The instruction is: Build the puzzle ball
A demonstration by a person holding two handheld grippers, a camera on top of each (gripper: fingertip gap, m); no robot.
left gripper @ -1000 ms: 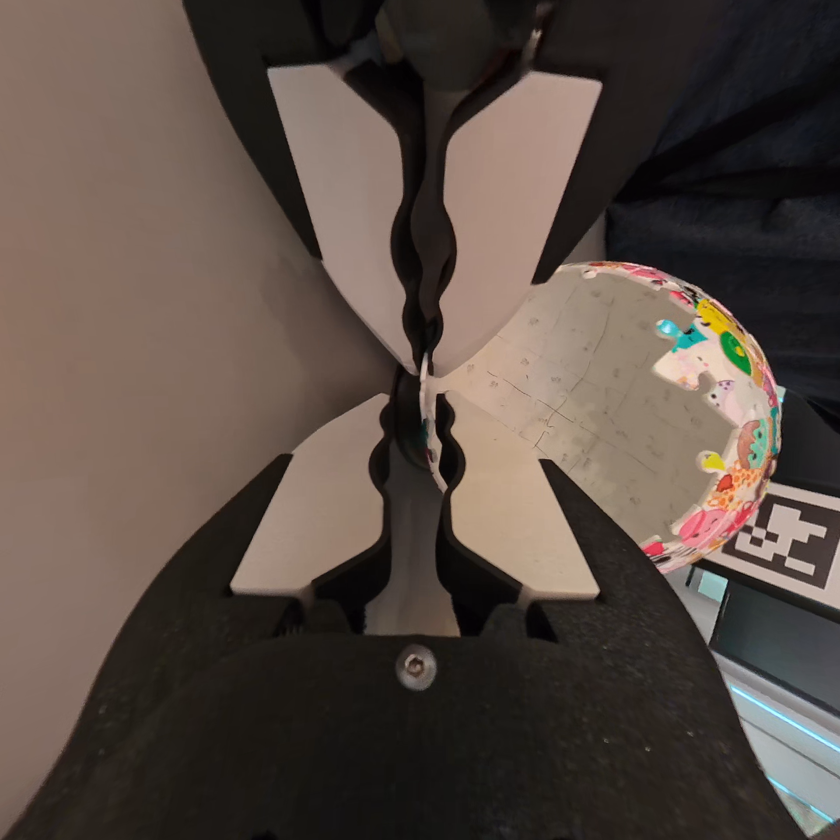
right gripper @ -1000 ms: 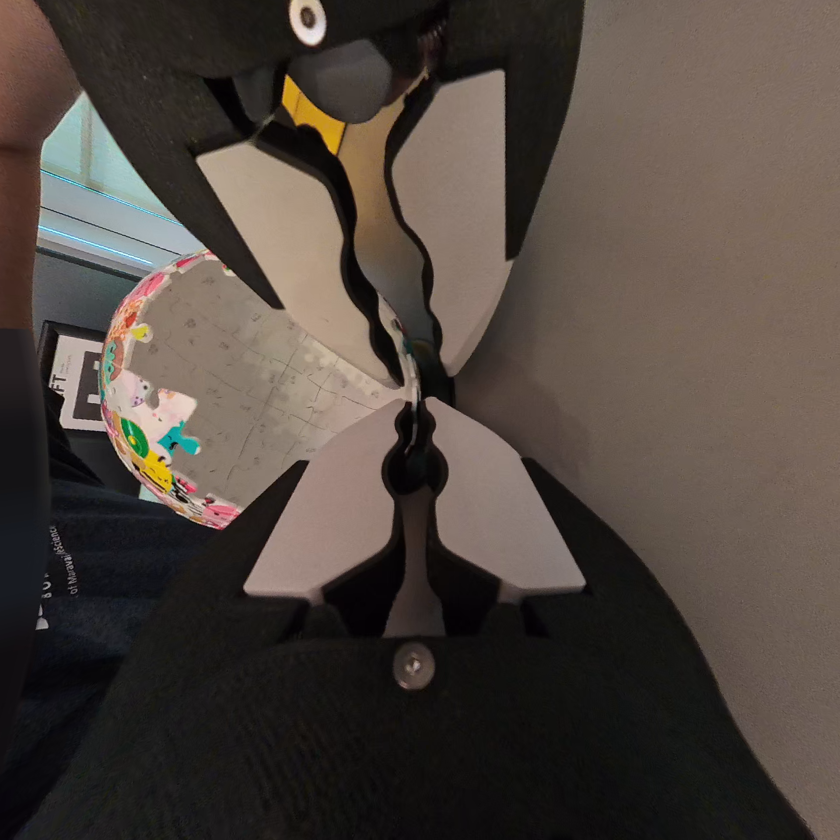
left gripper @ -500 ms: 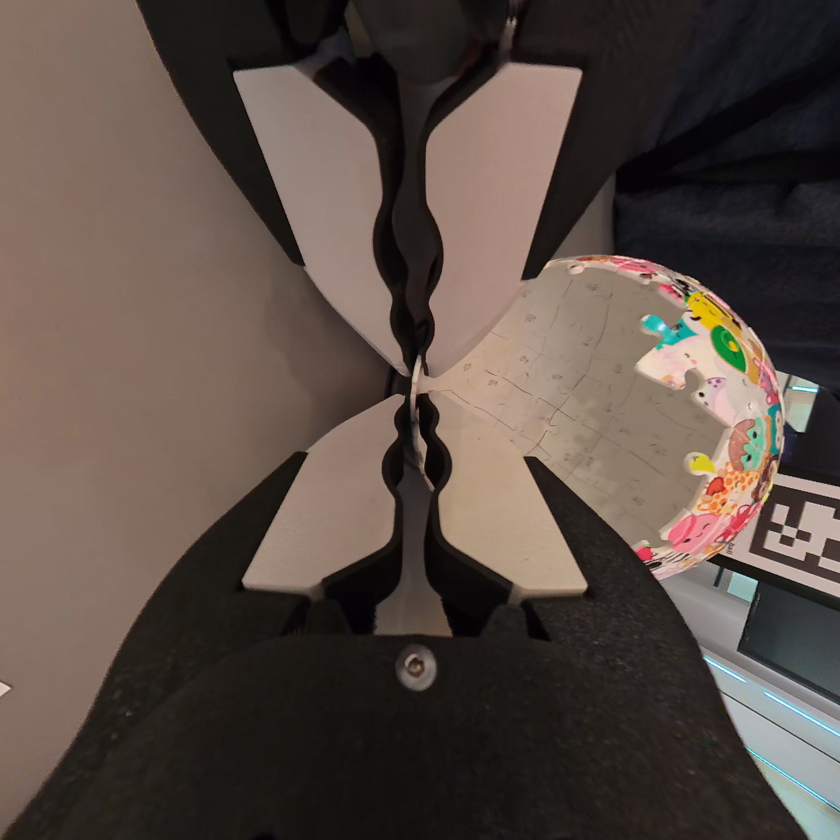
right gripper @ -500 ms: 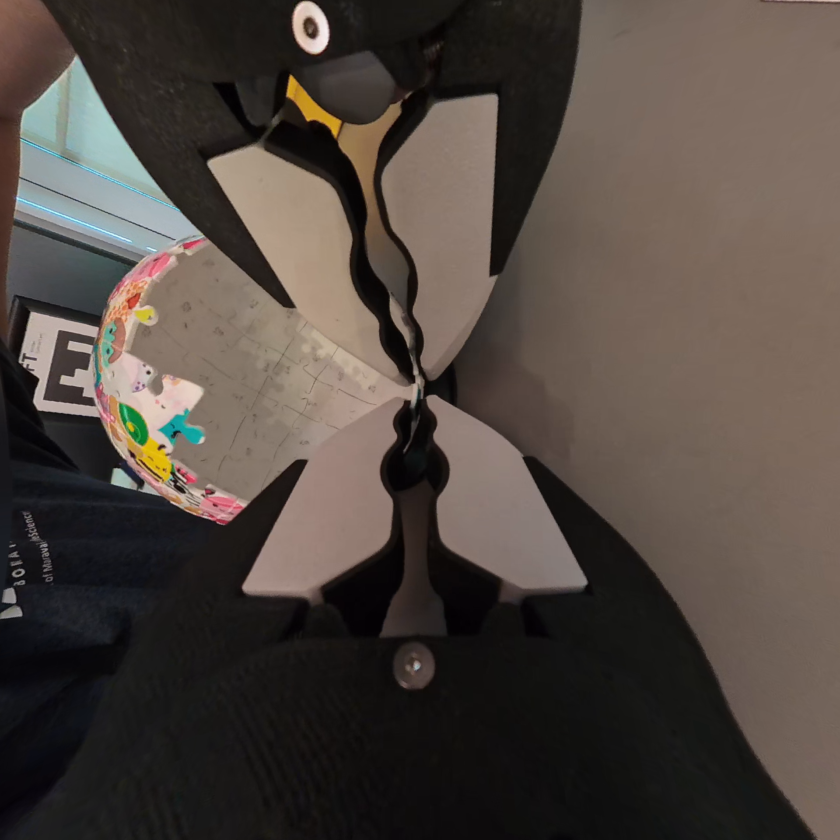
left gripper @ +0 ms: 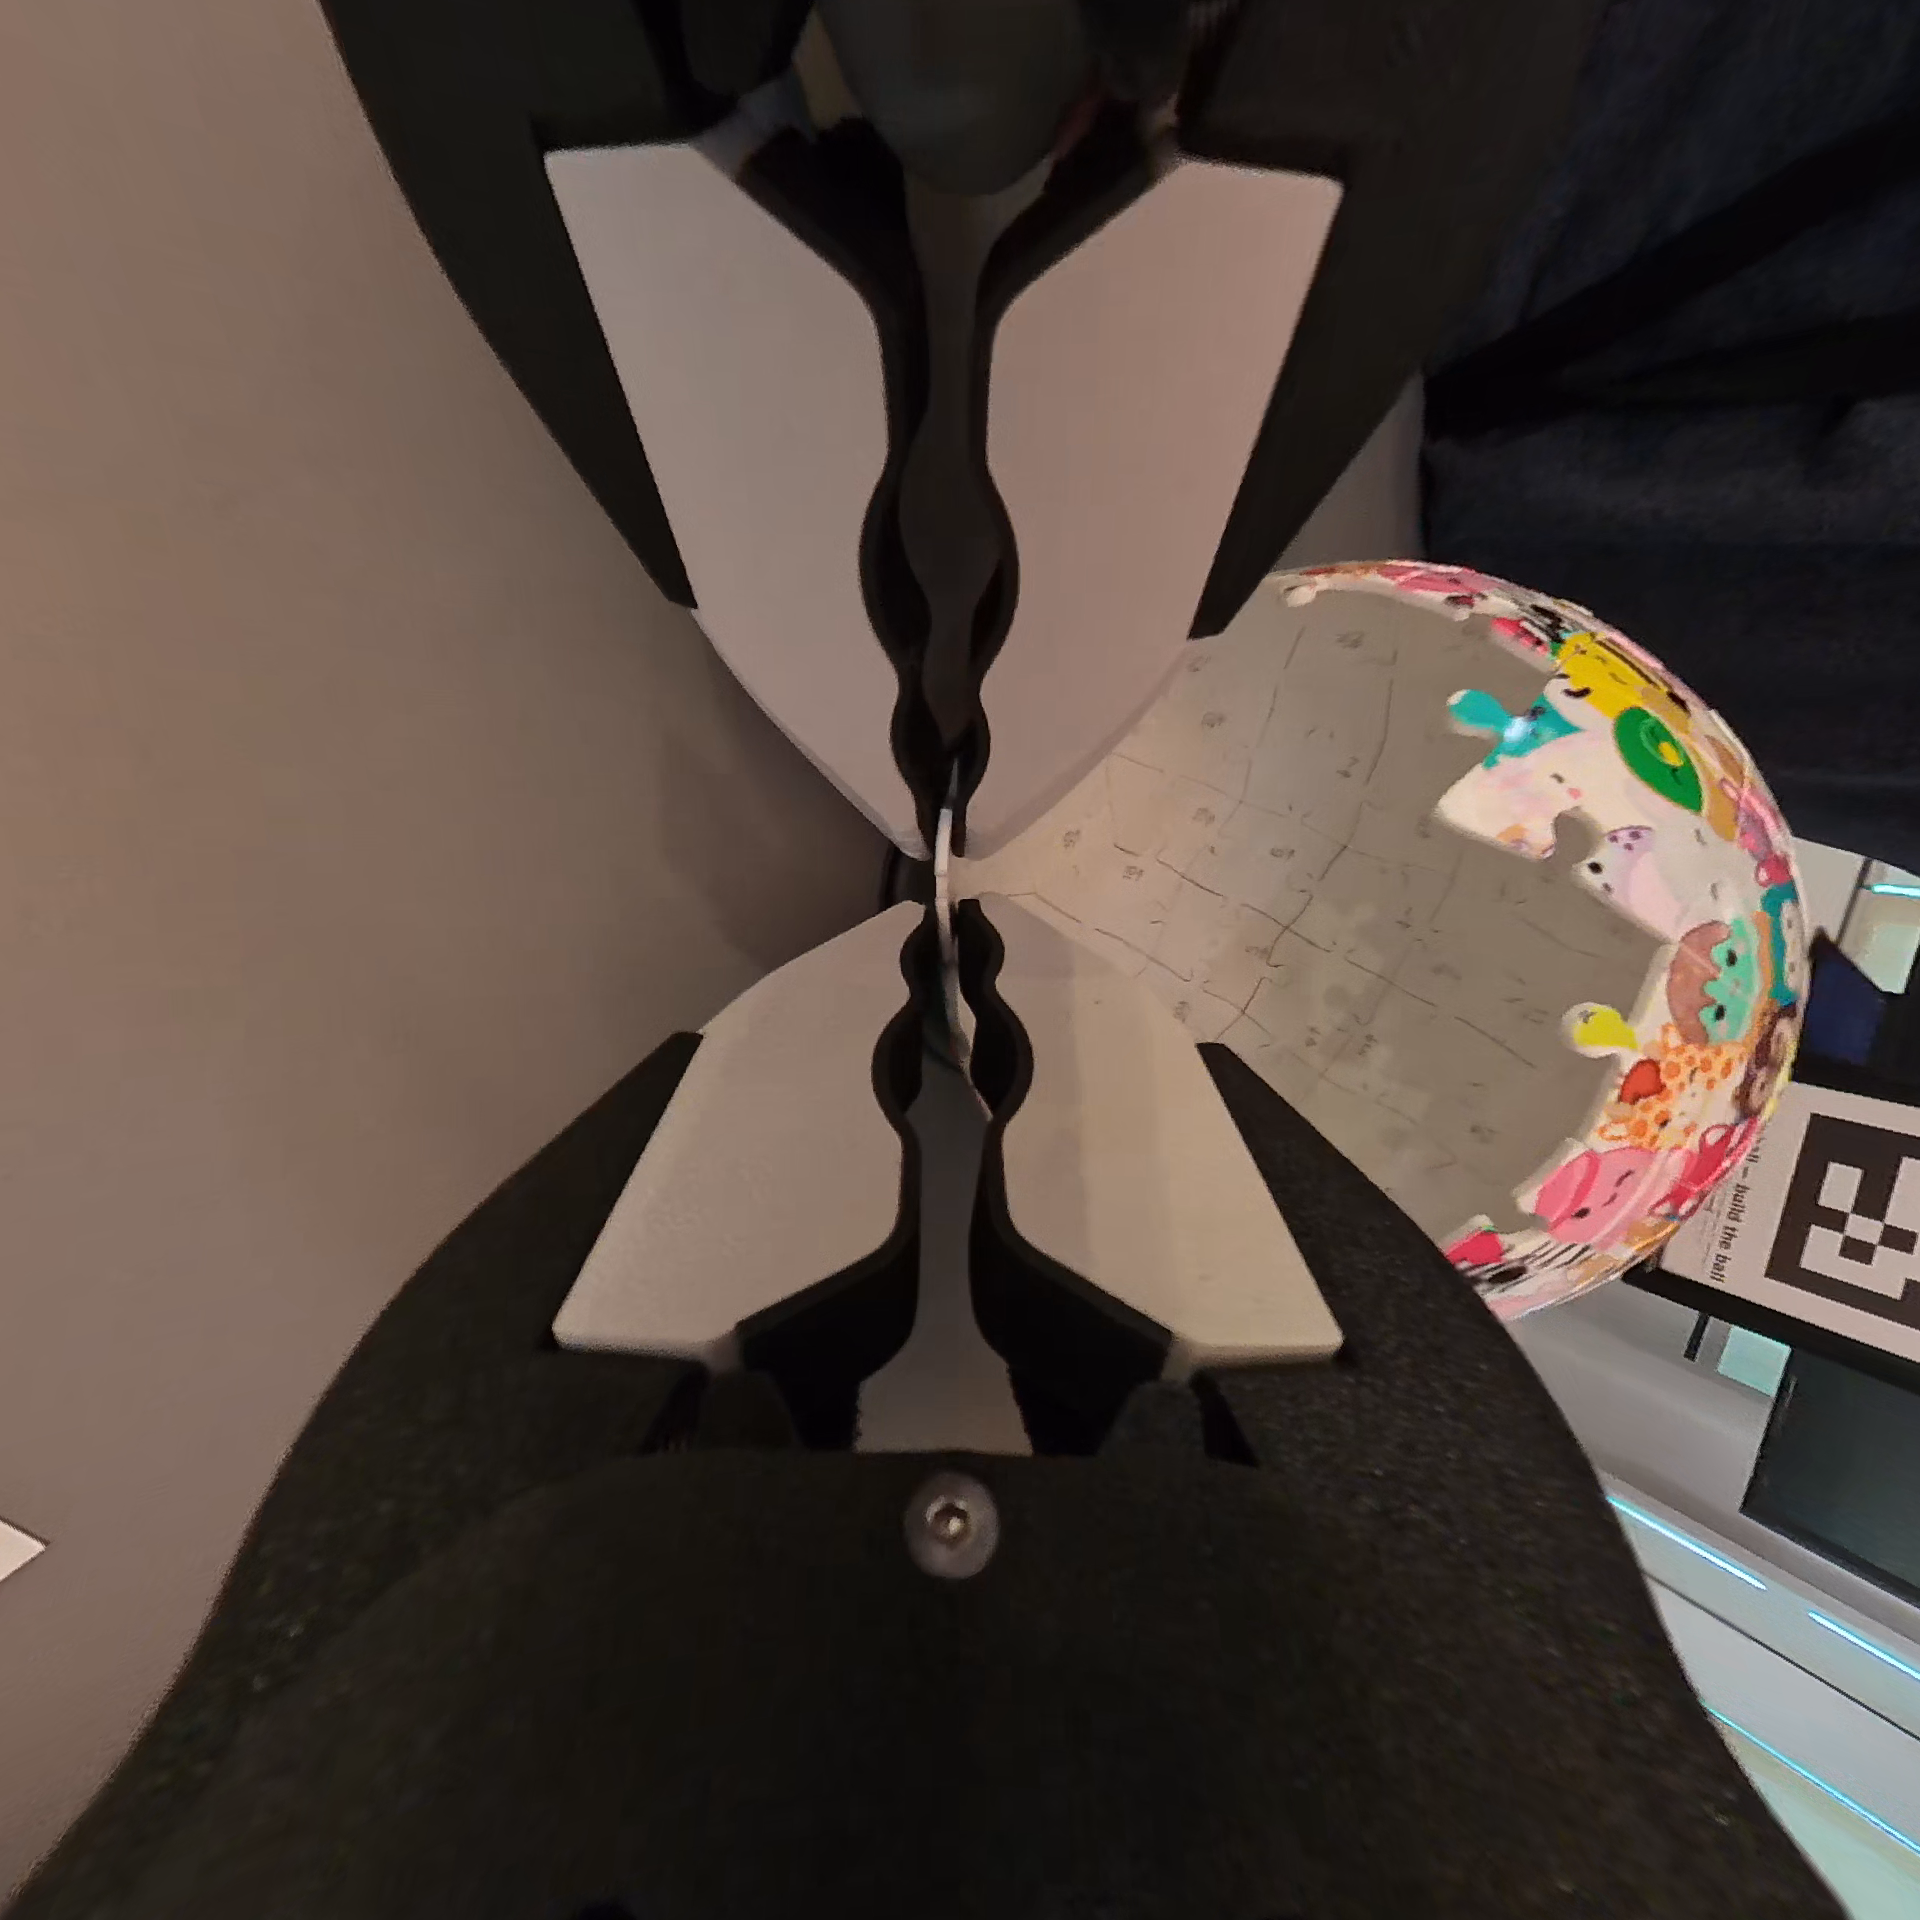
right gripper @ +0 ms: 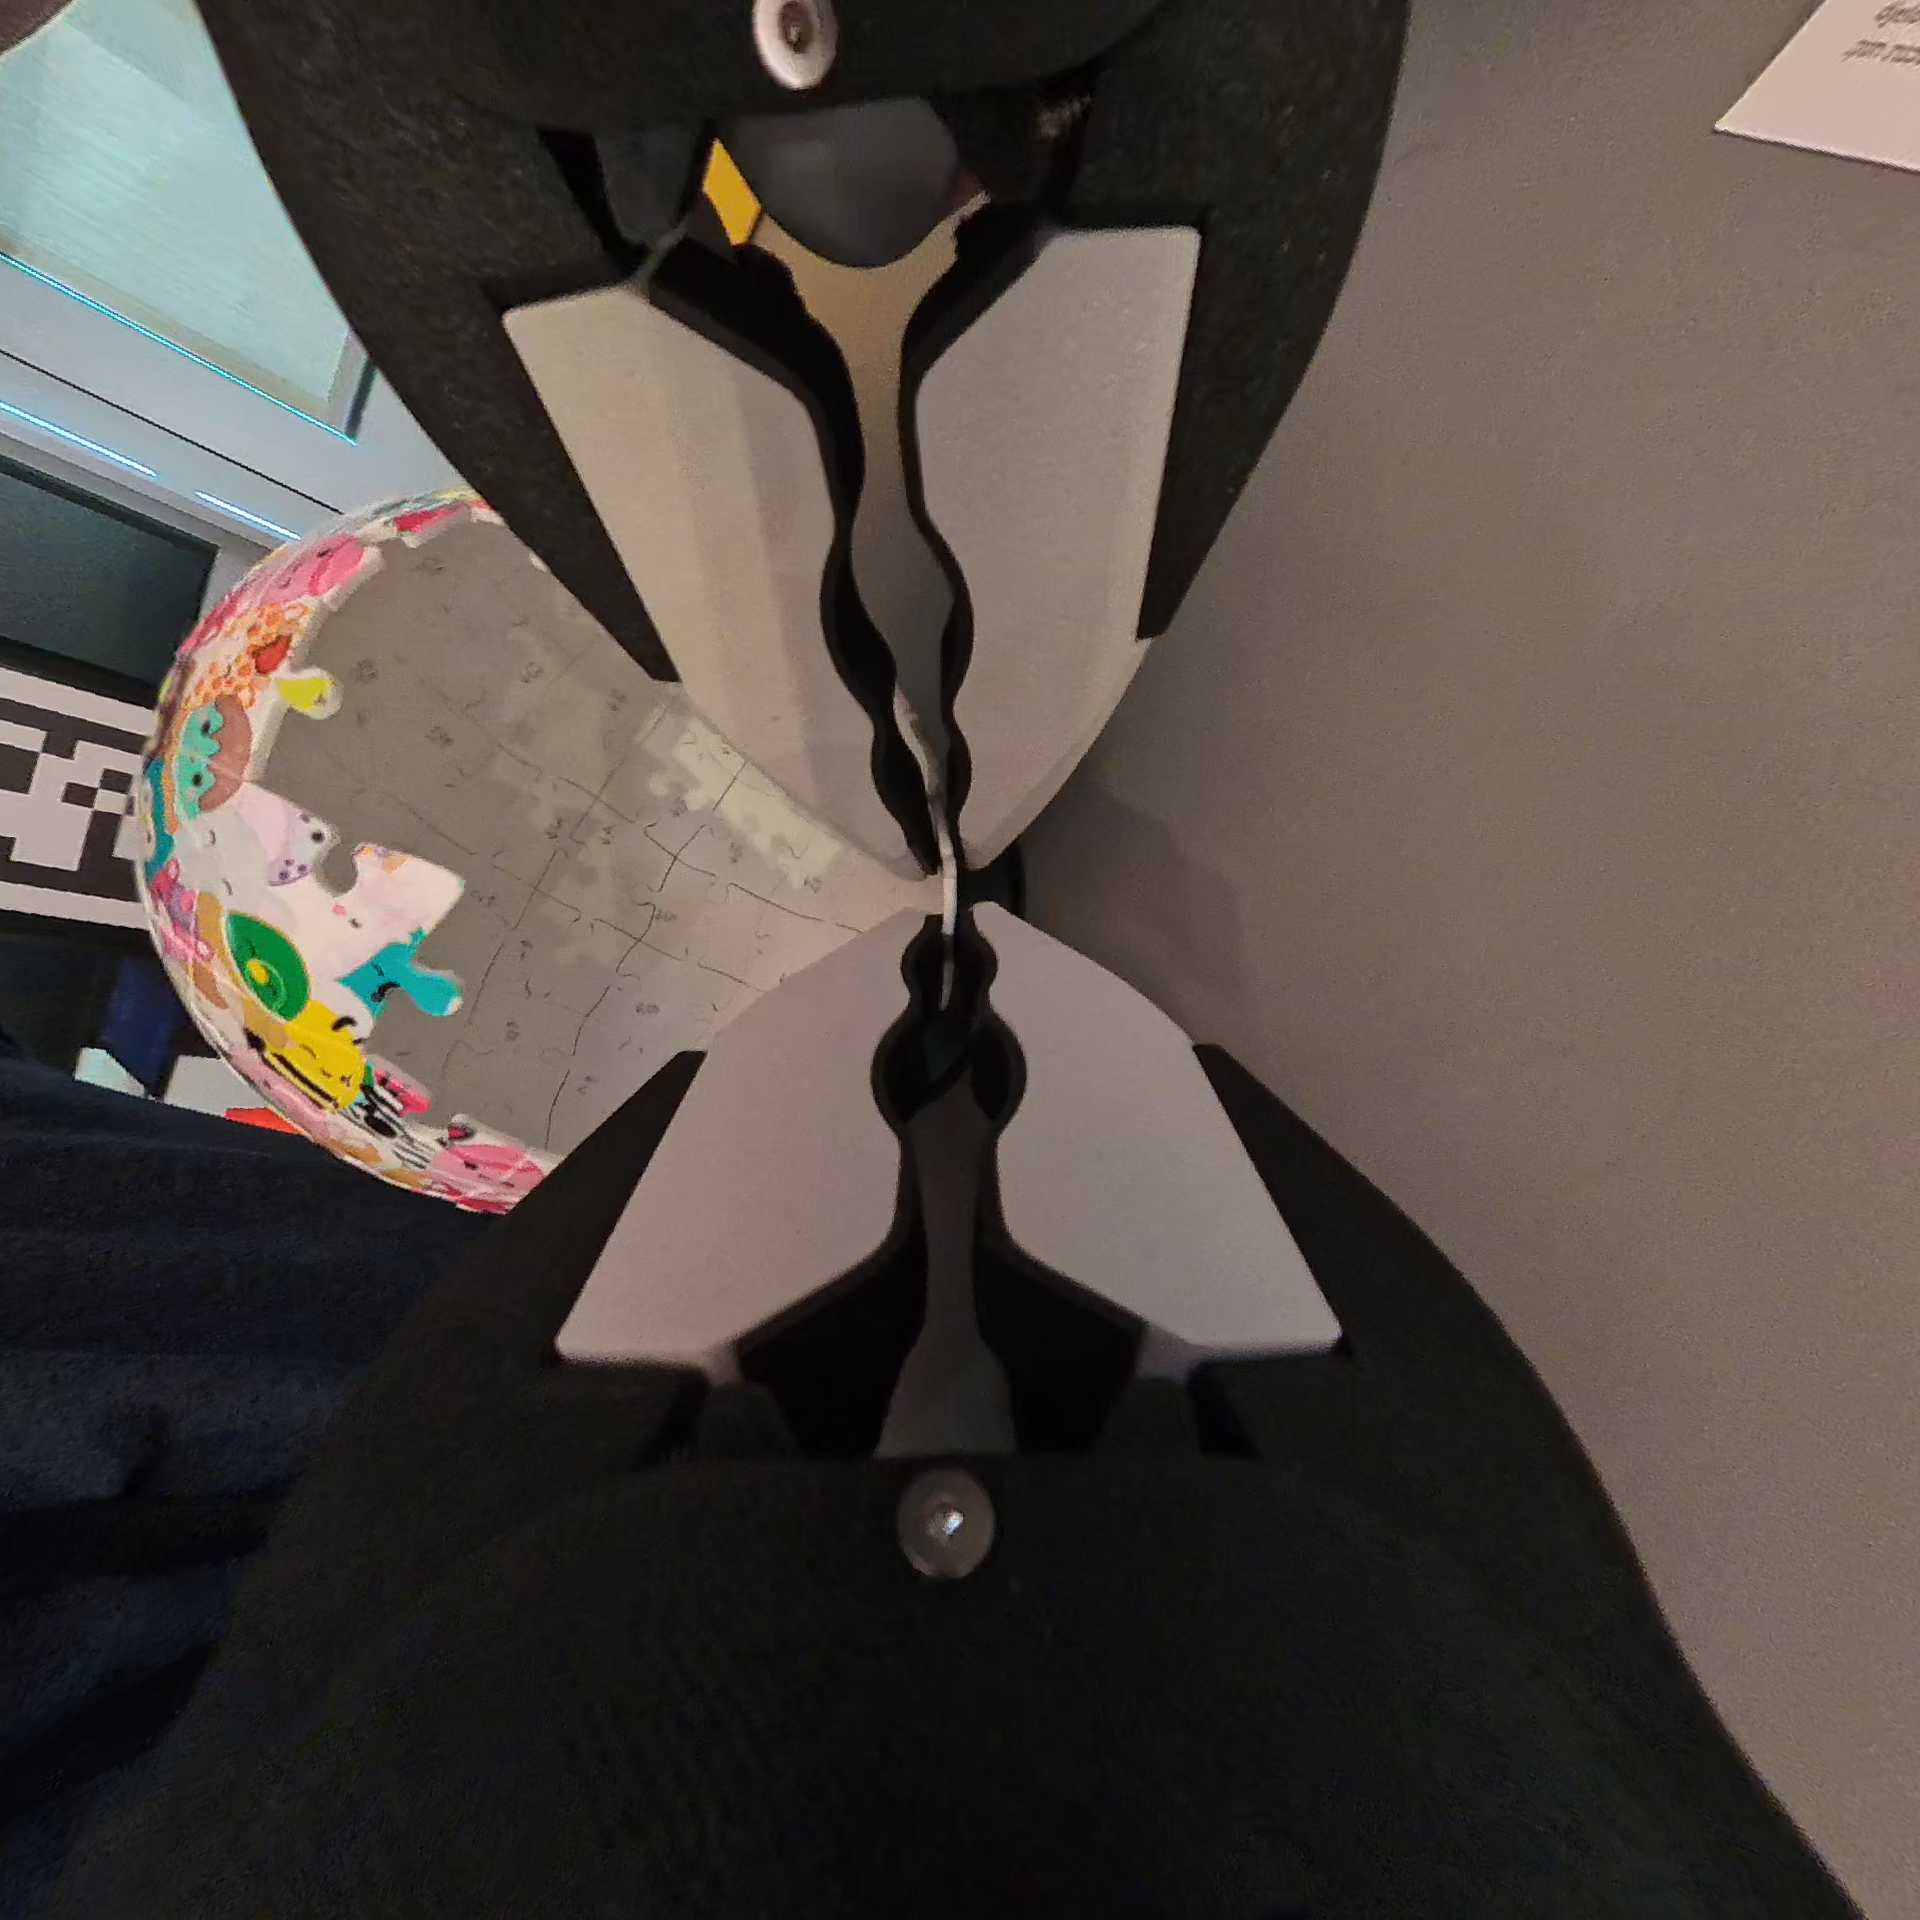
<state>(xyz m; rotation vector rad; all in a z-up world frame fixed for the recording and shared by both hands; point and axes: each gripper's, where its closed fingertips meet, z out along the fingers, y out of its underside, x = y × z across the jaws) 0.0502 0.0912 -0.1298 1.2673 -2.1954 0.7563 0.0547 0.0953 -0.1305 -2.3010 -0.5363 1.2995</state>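
Observation:
The partly built puzzle ball [left gripper: 1403, 935] is an open shell, with bright cartoon prints outside and a grey-white numbered inside, held in the air. It also shows in the right wrist view [right gripper: 520, 831]. My left gripper [left gripper: 948, 935] is shut on the shell's thin rim. My right gripper [left gripper: 948, 821] faces it tip to tip from above and is shut on the same rim. In the right wrist view my right gripper [right gripper: 951, 945] is at the bottom and my left gripper [right gripper: 940, 831] at the top. I cannot tell whether a separate piece sits between the tips.
A grey table surface [left gripper: 312, 831] lies behind the grippers. A person's dark blue clothing [right gripper: 156, 1299] is close to the ball. A card with a black-and-white square marker [left gripper: 1849, 1216] and a dark screen stand behind. A white paper [right gripper: 1829, 94] lies on the table. Only a small space, under 4 cm, lies between the two pairs of fingers.
Both grippers have shifted together with the ball, still pinched tip to tip on its rim. The white paper has come into view at the edges. The grips are unchanged.

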